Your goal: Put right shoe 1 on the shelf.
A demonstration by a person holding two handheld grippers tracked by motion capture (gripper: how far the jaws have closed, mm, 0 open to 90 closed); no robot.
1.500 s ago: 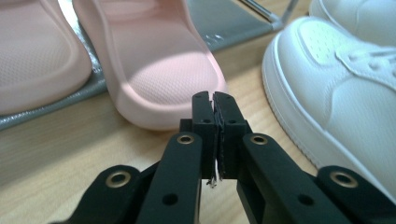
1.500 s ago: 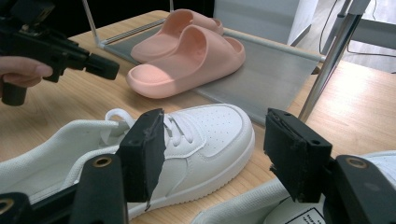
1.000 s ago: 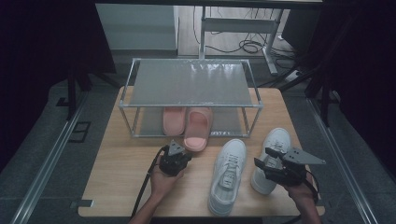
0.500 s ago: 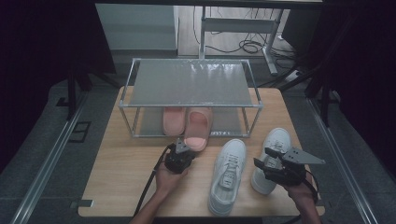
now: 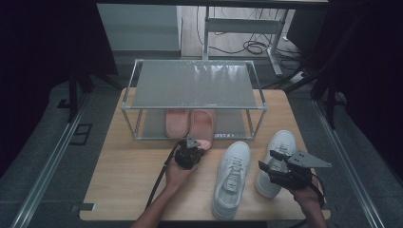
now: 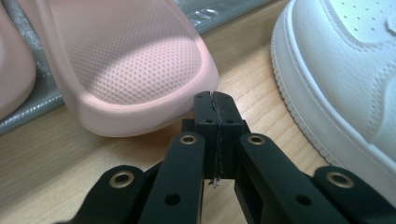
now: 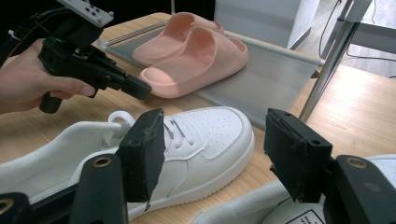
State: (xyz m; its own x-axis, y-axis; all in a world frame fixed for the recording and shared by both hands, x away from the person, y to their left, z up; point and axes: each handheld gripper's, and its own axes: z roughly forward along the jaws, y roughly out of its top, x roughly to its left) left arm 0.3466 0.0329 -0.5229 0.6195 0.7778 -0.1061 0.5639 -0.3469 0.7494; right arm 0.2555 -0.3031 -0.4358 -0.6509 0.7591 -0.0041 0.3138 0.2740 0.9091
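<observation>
— Fingers of the left gripper are pressed flat together with nothing between them. Their tips are at the heel edge of the near pink slipper, touching it or nearly so; I cannot tell which.

— And where is this slipper?

— Its heel sticks out of the low shelf of the metal rack onto the wooden table, beside the other pink slipper.

— The right gripper?

— Its jaws stand wide apart, empty, above the two white sneakers.
</observation>
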